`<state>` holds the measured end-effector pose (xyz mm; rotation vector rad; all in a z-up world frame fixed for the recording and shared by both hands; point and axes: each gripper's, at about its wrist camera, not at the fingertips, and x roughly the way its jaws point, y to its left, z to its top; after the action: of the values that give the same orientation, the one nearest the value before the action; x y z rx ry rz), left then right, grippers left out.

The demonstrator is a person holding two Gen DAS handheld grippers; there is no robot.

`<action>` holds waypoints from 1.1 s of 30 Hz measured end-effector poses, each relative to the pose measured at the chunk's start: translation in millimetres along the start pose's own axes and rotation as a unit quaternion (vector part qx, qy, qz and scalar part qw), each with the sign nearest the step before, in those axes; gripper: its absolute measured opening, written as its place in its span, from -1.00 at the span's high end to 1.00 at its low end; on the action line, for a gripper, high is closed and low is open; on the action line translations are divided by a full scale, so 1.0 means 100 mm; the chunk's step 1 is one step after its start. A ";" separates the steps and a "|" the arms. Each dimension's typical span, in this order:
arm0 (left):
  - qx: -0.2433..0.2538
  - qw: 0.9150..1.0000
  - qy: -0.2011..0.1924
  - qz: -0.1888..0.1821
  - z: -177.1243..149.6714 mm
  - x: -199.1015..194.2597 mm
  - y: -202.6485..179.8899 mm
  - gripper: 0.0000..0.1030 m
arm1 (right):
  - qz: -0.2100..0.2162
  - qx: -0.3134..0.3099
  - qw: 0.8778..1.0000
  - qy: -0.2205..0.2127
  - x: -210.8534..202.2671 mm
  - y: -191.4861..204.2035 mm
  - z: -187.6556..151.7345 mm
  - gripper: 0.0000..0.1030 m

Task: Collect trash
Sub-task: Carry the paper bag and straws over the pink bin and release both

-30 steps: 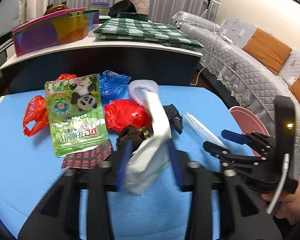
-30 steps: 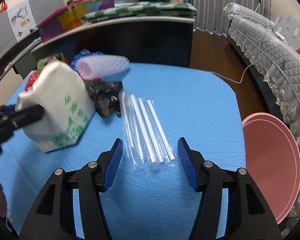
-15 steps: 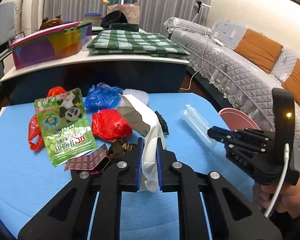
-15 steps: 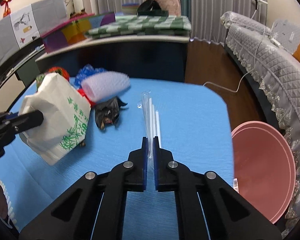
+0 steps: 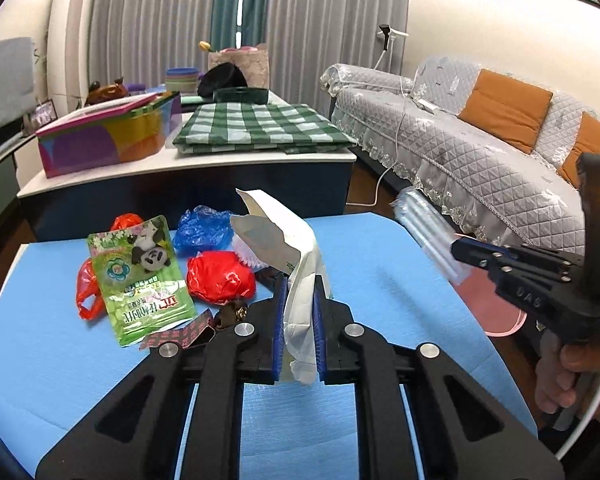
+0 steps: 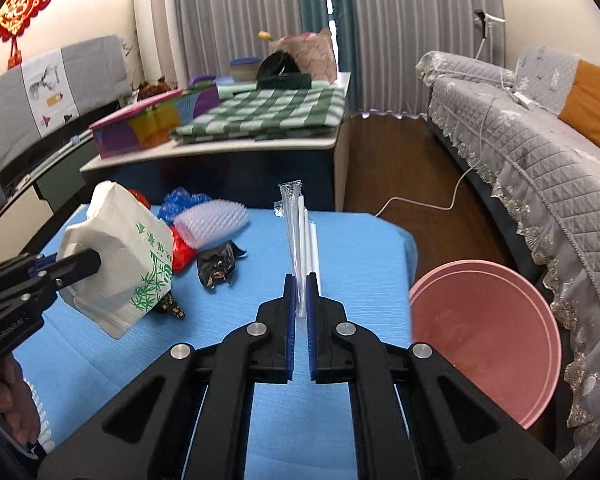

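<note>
My left gripper (image 5: pixel 298 292) is shut on a white paper bag with green print (image 5: pixel 300 264), held up off the blue table (image 5: pixel 380 248). The same bag (image 6: pixel 128 256) hangs from that gripper at the left of the right wrist view. My right gripper (image 6: pixel 299 288) is shut on a clear plastic packet of white straws (image 6: pixel 300 232), lifted above the table; in the left wrist view this packet (image 5: pixel 428 224) sticks out from it at the right. A pink basin (image 6: pixel 484 336) stands on the floor beside the table's right edge.
On the table lie a green panda pouch (image 5: pixel 140 276), red bags (image 5: pixel 220 276), a blue bag (image 5: pixel 204 228), a white foam net (image 6: pixel 212 224), a black wrapper (image 6: pixel 218 266) and a patterned wrapper (image 5: pixel 176 334). A dark cabinet (image 5: pixel 204 176) stands behind, a grey sofa (image 6: pixel 540 168) to the right.
Both grippers closed, the left on the paper bag and the right on the straw packet, then rose off the table. The straw packet now hangs in the air instead of lying flat.
</note>
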<state>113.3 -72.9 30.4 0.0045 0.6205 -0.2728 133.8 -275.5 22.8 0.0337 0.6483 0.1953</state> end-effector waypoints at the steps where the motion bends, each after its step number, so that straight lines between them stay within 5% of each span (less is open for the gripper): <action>1: 0.000 1.000 -0.002 0.001 -0.01 -0.02 -0.01 0.77 | -0.001 0.001 1.000 -0.003 -0.04 -0.02 0.00 0.90; 12: -0.022 1.000 -0.008 0.002 -0.10 -0.17 -0.13 0.77 | -0.016 0.015 0.999 -0.035 -0.47 -0.22 -0.02 0.90; 33: 0.009 0.999 -0.007 -0.043 0.01 -0.11 -0.79 0.77 | -0.080 0.047 0.994 -0.060 -0.91 -0.86 -0.01 0.90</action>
<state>84.8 -145.8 43.6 -0.0073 0.6060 -0.3623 76.8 -377.9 68.4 0.0820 0.5374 0.0072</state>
